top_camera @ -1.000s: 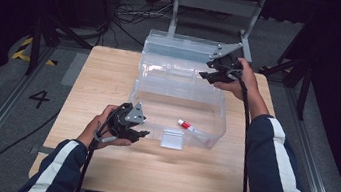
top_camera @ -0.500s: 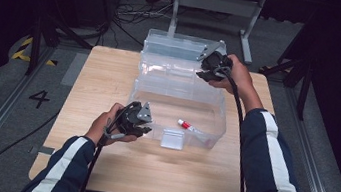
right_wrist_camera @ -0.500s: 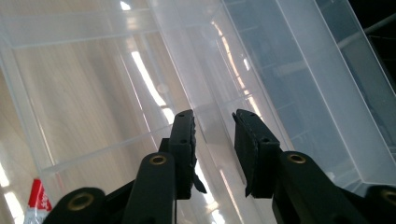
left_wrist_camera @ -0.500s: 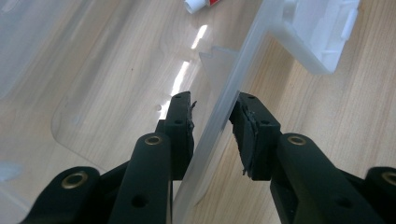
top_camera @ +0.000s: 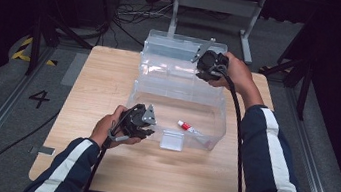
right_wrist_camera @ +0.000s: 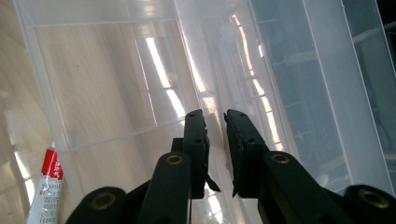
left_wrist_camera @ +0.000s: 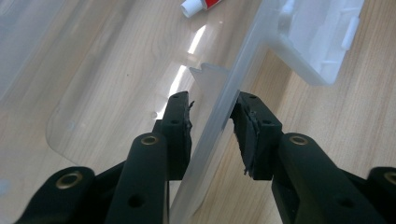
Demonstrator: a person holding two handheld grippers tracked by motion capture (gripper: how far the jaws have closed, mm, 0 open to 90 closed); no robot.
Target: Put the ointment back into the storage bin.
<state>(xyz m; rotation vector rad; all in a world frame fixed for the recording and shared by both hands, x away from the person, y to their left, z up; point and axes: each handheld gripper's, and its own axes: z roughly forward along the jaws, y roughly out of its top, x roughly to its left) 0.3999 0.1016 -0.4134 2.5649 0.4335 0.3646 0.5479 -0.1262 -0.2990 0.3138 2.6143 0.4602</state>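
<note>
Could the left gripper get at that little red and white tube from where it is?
Probably not directly: the left gripper straddles the clear box's front wall, and the tube lies inside, beyond it.

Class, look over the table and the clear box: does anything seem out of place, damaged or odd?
One small thing: the black pads on the left gripper fingers look chipped and ragged at their edges where they straddle the clear plastic box's wall. The red-and-white tube lies on its side inside the box. Nothing is spilled.

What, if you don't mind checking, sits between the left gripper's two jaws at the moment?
The clear plastic box's front wall. In the left gripper view the left gripper straddles it, one jaw inside the box, one outside, with small gaps showing. The red and white tube lies farther in.
</note>
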